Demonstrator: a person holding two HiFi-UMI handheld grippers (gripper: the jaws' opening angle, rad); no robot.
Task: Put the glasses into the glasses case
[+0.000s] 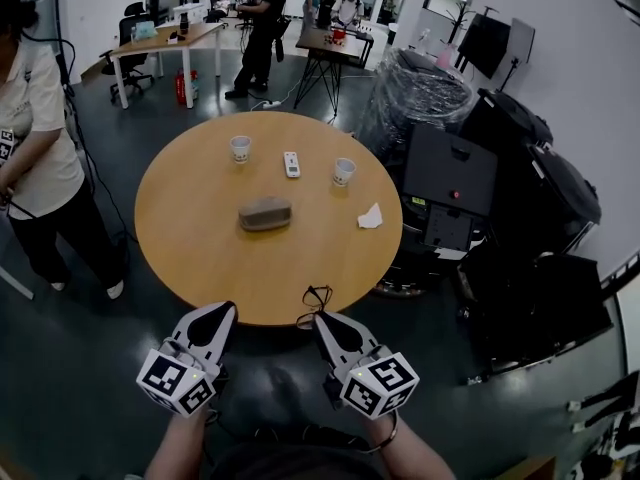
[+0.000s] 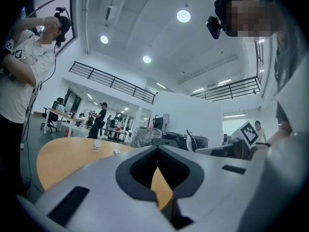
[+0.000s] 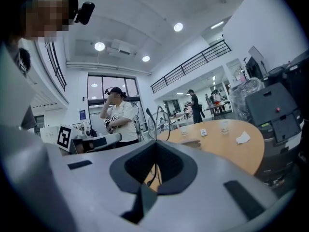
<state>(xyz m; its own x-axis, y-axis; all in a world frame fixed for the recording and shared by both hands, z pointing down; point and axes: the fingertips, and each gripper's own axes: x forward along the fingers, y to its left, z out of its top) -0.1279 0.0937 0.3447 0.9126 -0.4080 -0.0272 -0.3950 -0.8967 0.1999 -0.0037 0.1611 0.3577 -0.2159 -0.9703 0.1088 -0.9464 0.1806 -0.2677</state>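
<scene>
Pinching the glasses point(image 1: 315, 301) at lower centre, the right hand-held gripper point(image 1: 322, 319) is clamped on them. The case point(image 1: 265, 213) lies above and slightly left, mid-surface point(image 1: 180, 238), its long axis across the frame. The left hand-held gripper point(image 1: 224, 310), closed and empty, sits about equally near.

The thin dark wire-framed glasses point(image 1: 316, 299) are partly lost behind the right gripper's point(image 1: 322, 319) closed jaws. The small white flat thing point(image 1: 291, 164) on the round wooden table point(image 1: 200, 258) is too small to name. The left edge cuts off a bystander in a pale shirt point(image 1: 35, 138).
</scene>
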